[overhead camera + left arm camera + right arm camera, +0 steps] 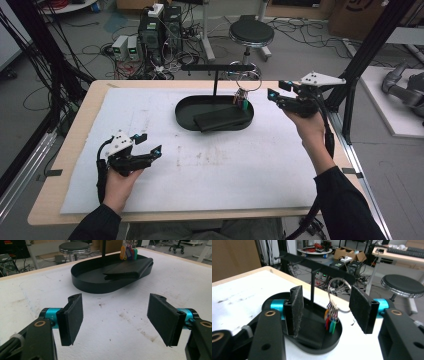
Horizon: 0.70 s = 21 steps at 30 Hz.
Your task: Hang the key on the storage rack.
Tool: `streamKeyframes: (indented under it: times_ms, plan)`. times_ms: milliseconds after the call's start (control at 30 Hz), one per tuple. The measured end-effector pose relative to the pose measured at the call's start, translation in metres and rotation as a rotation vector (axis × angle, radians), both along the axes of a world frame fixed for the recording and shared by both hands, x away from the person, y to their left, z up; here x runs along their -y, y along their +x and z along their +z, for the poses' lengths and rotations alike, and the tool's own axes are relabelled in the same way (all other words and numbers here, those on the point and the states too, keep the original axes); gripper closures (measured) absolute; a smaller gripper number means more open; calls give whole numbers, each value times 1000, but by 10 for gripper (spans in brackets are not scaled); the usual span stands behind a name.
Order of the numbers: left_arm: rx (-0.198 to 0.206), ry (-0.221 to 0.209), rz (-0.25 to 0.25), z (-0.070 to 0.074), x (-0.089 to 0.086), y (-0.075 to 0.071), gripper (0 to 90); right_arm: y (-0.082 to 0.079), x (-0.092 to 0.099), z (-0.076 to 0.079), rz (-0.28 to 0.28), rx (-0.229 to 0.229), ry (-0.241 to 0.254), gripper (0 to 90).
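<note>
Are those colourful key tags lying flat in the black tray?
No, the key tags hang from a ring on the stand's bar, dangling above the tray.

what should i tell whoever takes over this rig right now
Left gripper: open, holding nothing, low over the white mat at the near left.
Right gripper: open, holding nothing, raised at the far right, aimed at the key ring.
Things: the key ring with its coloured tags hangs from the crossbar of the black stand, over the right end of the black oval tray. A flat black wallet-like item lies in the tray.
Done: neither thing is gripped.
Left: probably close the right gripper on the ring or tags and lift them off the bar.
</note>
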State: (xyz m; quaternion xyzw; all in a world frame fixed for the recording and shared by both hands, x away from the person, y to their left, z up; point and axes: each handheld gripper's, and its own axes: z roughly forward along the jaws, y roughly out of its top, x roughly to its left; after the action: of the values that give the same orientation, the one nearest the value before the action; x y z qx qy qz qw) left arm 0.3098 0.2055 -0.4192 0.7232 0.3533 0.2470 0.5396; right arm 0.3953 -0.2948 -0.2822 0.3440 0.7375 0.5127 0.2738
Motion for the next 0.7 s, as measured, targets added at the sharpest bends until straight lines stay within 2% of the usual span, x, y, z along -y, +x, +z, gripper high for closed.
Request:
streamKeyframes:
  times_ms: [67,267,467,700]
  plan:
    - [-1,0,0,0,0,0,291,-9,5,-7,-3,15,19,442]
    - [3,11,5,0,0,0,291,-28,19,-34,-16,3,64,409]
    - [3,17,8,-1,-1,0,291,-41,26,-62,-20,-16,83,387]
    - [26,56,5,1,0,-1,291,-52,28,-85,-8,-35,78,370]
